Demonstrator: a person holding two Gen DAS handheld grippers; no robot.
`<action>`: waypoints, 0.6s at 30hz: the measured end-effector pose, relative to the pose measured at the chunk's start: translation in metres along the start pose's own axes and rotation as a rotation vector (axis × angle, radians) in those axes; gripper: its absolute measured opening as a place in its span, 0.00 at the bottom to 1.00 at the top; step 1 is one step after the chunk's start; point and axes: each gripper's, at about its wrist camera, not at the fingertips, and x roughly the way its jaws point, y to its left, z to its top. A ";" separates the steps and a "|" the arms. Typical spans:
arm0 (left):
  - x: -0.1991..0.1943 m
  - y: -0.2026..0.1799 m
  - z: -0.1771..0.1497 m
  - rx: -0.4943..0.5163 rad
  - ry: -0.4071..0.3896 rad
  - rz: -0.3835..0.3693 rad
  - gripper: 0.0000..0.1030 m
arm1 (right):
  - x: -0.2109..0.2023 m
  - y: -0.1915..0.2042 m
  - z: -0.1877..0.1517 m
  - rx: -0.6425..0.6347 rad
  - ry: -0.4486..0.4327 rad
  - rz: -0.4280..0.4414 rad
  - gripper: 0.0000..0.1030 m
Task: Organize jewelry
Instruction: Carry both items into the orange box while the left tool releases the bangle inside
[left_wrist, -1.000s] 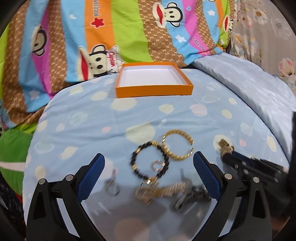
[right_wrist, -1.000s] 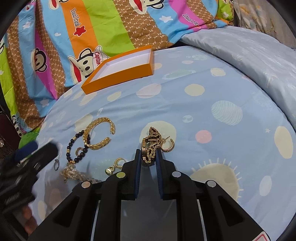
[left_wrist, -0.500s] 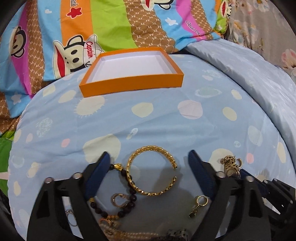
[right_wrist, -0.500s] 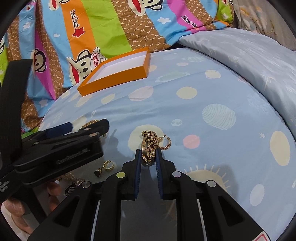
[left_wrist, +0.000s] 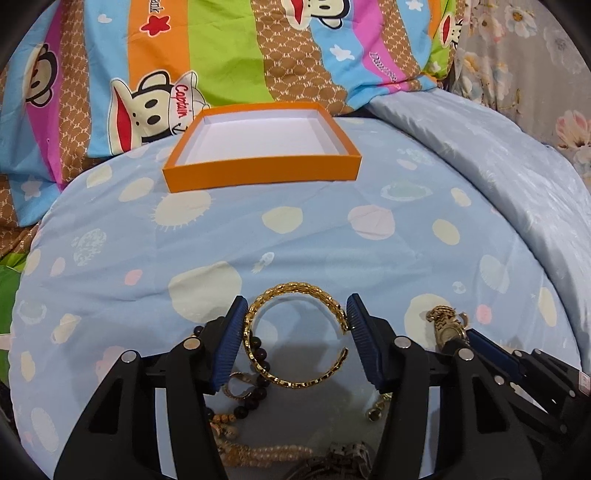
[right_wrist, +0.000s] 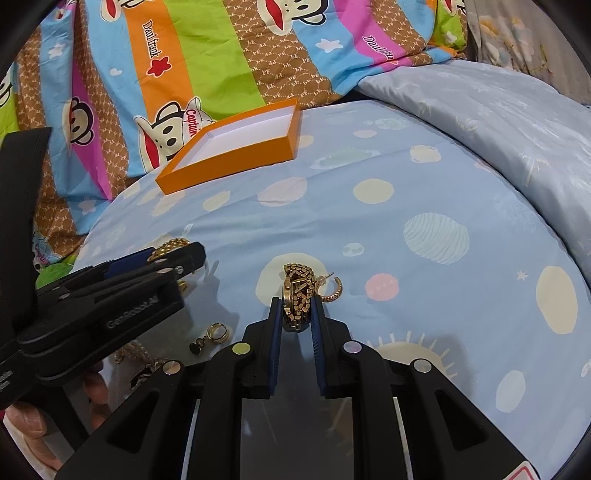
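Jewelry lies scattered on a blue spotted quilt (left_wrist: 332, 243), where the left gripper (left_wrist: 295, 317) straddles a gold cuff bangle (left_wrist: 295, 332), its jaws wide enough to flank the bangle on both sides. The right gripper (right_wrist: 295, 314) has its jaws narrowed tight on a gold chain watch (right_wrist: 297, 295), beside a small gold hoop earring (right_wrist: 332, 291). An orange box (left_wrist: 262, 177) with a white inside sits open farther back on the quilt.

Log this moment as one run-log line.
left gripper: open around gold bangle | right gripper: shut on gold watch | orange box: empty
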 end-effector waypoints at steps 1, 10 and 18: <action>-0.005 0.001 0.001 -0.003 -0.010 -0.005 0.52 | -0.003 0.000 0.001 -0.001 -0.008 0.003 0.14; -0.057 0.031 0.023 -0.037 -0.111 -0.025 0.52 | -0.031 0.011 0.035 -0.038 -0.069 0.052 0.13; -0.058 0.064 0.067 -0.043 -0.177 0.027 0.52 | -0.026 0.027 0.104 -0.087 -0.106 0.133 0.13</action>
